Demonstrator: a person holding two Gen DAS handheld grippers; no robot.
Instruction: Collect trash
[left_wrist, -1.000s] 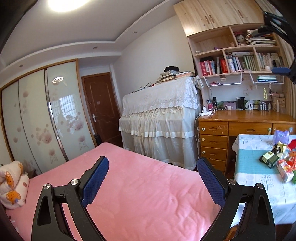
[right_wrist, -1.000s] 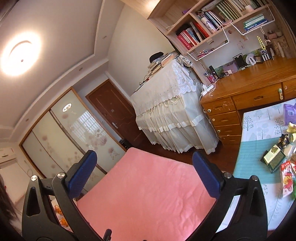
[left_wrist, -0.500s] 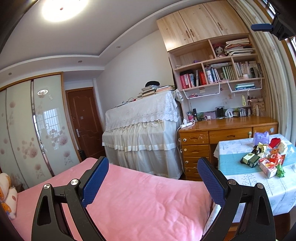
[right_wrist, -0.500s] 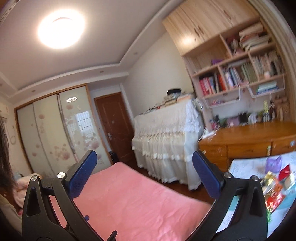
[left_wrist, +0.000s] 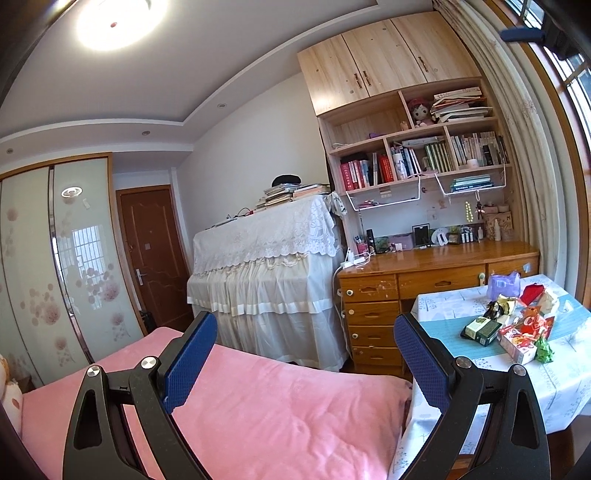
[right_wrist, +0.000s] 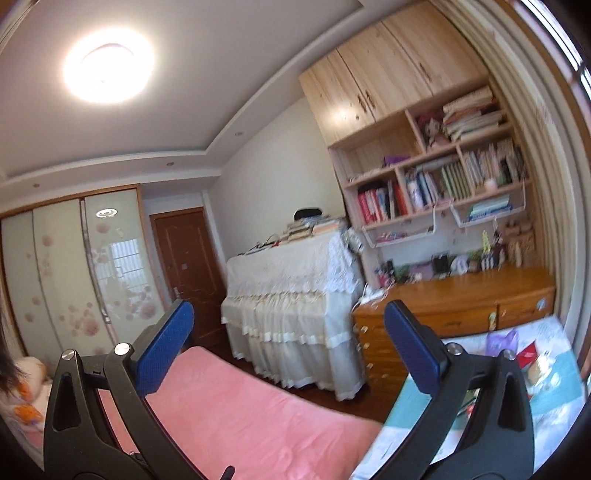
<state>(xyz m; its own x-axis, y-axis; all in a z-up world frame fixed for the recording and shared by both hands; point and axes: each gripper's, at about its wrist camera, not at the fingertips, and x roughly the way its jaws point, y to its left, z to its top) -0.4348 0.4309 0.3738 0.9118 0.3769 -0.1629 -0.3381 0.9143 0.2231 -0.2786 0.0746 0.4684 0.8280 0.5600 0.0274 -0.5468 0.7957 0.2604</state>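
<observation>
A: Trash is the heap of wrappers and small boxes (left_wrist: 517, 328) on the little cloth-covered table (left_wrist: 461, 317) at the right. What do the tongs show?

B: The left gripper (left_wrist: 306, 363) is released, its blue pads wide apart with nothing between them, only the pink bed (left_wrist: 277, 413) beyond. The right gripper (right_wrist: 290, 345) is spread and empty as well.

A: And what has changed in the last second?

B: Both cameras have levelled out. A second ago the right view was tipped steeply and the left looked down across the bed; now both sit upright, and the table has come further into the left view, with a dark green packet (left_wrist: 482, 328), a red printed box (left_wrist: 517, 341) and a purple bag (left_wrist: 502, 286) readable.

A: The right view?

B: Blurred by motion, so the table there (right_wrist: 517, 413) is only smeared colour behind the right finger.

A: Meaning for the task?

B: Nothing is collected yet. The heap lies well apart from both tongs, so this looks like the approach, with the left tongs better placed.
</observation>
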